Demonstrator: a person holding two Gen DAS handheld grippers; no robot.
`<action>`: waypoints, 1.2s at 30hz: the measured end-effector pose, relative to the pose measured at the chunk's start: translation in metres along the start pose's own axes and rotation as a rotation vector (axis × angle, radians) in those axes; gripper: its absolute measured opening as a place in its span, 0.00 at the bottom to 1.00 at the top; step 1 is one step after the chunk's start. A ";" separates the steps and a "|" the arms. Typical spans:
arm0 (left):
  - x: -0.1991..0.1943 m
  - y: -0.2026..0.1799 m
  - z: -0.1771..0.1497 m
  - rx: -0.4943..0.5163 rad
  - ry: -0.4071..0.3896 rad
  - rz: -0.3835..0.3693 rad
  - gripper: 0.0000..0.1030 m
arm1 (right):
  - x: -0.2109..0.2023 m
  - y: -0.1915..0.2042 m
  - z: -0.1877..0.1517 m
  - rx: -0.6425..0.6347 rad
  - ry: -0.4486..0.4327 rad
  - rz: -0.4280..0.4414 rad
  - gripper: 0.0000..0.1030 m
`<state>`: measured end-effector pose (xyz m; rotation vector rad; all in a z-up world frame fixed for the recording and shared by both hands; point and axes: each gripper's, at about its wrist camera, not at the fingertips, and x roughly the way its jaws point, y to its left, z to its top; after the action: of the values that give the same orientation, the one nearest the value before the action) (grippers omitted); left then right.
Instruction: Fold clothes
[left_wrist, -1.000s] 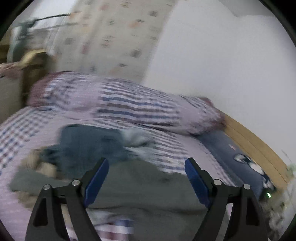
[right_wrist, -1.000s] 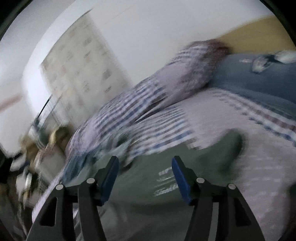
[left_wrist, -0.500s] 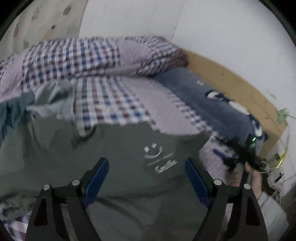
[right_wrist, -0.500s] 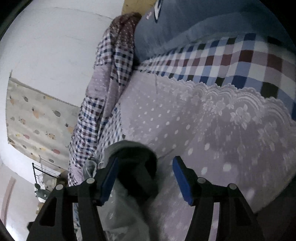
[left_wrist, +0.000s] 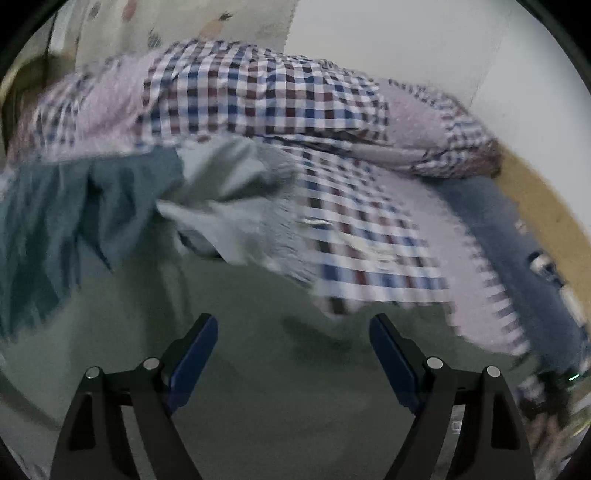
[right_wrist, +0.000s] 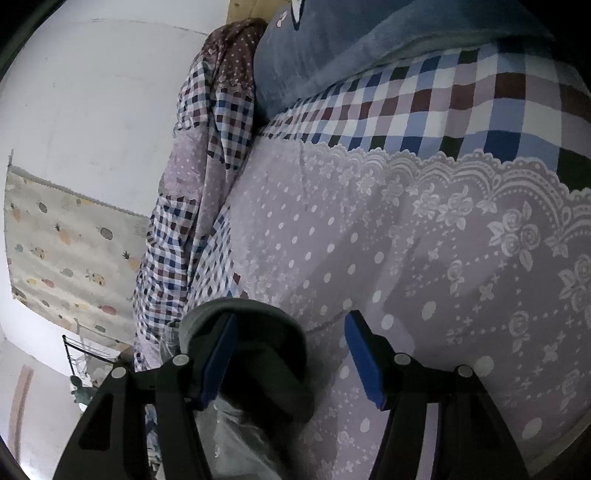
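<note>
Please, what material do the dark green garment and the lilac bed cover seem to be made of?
Dark green garment: probably soft knit cotton, matte; it lies in smooth, limp folds without shine. Lilac bed cover: thin woven fabric with white dots and a white lace trim, also matte.

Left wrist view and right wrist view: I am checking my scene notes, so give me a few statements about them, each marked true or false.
1. The left gripper has its blue-padded jaws apart, over the dark grey-green T-shirt. True.
2. A rolled checked quilt lies along the far side of the bed. True.
3. The right gripper is clamped shut on the lilac lace-edged bedspread. False: its jaws are apart, and only a fold of the dark grey-green T-shirt lies between them.
4. The teal garment lies to the right of the checked quilt. False: it lies at the left, in front of the quilt.
5. The wall hanging is plain red. False: it is pale with small fruit prints.
</note>
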<state>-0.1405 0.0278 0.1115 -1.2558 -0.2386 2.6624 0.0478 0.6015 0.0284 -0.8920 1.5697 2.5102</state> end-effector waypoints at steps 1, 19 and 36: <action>0.003 0.003 0.004 0.034 0.010 0.024 0.85 | 0.001 0.001 0.000 -0.005 0.001 -0.001 0.63; 0.069 -0.004 0.002 0.537 0.128 0.174 0.05 | 0.015 0.006 0.004 -0.044 0.012 -0.025 0.63; 0.075 0.006 0.046 0.336 -0.008 0.267 0.07 | 0.020 0.012 0.004 -0.081 0.040 -0.028 0.63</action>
<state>-0.2230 0.0369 0.0833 -1.2388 0.3874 2.7653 0.0254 0.5944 0.0299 -0.9718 1.4653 2.5688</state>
